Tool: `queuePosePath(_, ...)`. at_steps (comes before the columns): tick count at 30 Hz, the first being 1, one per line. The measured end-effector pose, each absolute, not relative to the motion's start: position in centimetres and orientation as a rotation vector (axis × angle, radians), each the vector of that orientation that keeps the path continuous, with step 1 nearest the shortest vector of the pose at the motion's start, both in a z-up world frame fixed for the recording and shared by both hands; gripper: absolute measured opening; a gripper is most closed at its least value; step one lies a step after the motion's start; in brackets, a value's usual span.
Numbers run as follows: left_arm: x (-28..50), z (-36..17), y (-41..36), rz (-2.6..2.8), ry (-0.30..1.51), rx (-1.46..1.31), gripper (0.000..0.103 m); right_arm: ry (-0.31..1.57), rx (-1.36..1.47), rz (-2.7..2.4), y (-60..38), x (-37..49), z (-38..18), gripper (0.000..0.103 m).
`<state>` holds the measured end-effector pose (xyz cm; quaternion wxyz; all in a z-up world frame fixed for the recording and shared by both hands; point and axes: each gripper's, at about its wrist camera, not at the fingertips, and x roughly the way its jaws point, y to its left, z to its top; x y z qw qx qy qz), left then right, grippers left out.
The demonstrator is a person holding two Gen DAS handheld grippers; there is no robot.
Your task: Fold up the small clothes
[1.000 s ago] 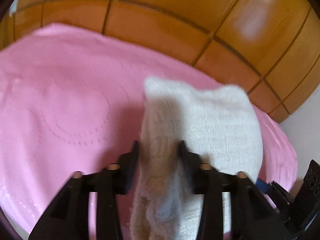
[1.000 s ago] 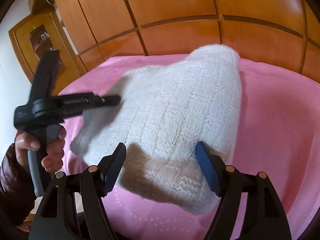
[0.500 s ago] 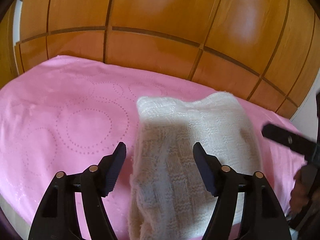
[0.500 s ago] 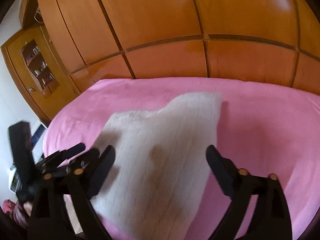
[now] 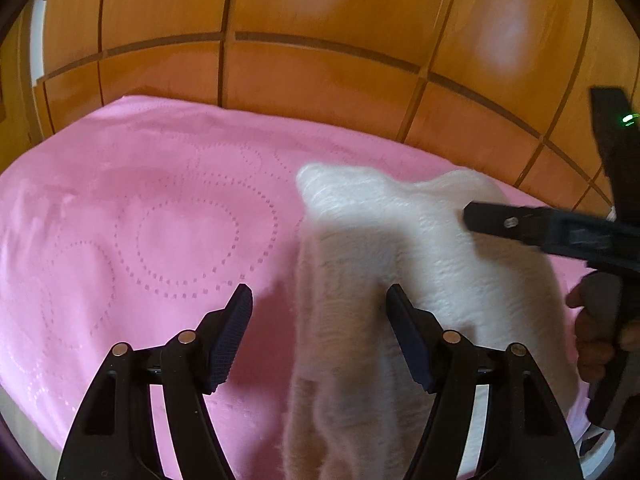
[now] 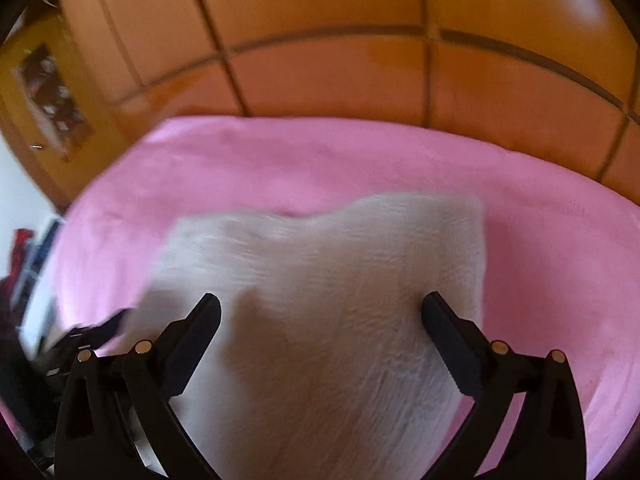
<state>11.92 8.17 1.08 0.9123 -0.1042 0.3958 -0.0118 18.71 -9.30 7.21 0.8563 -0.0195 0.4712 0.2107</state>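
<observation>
A cream knitted garment (image 5: pixel 420 280) lies folded on the pink blanket (image 5: pixel 160 240). My left gripper (image 5: pixel 320 328) is open and empty, its jaws straddling the garment's left edge near the front. My right gripper (image 6: pixel 320 336) is open and empty, hovering over the garment (image 6: pixel 320 300), which fills the middle of that view. The right gripper also shows in the left wrist view (image 5: pixel 560 236), reaching in from the right above the garment. The left gripper shows blurred at the lower left of the right wrist view (image 6: pixel 84 336).
Wooden wardrobe panels (image 5: pixel 320 60) rise behind the bed. A wooden cabinet with a glass door (image 6: pixel 44 92) stands at the far left. The blanket's edge drops off at the left (image 6: pixel 60 240).
My left gripper let go of the garment and opened. Both grippers pulled back, and the garment now lies flat on the blanket. The right gripper has moved in over it again.
</observation>
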Motion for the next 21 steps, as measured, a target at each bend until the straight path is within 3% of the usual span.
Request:
queuePosePath(6, 11.5, 1.0, 8.4, -0.018, 0.812, -0.189, 0.069, 0.954, 0.008, 0.434, -10.2, 18.6, 6.5, 0.101)
queuePosePath(13, 11.1, 0.9, 8.6, 0.018, 0.812, -0.17, 0.078, 0.921, 0.145, 0.379, -14.0, 16.3, 8.0, 0.1)
queuePosePath(21, 12.2, -1.3, 10.5, -0.013, 0.87, -0.25, 0.085, 0.971, 0.221, 0.457, -18.0, 8.0, 4.8, 0.1)
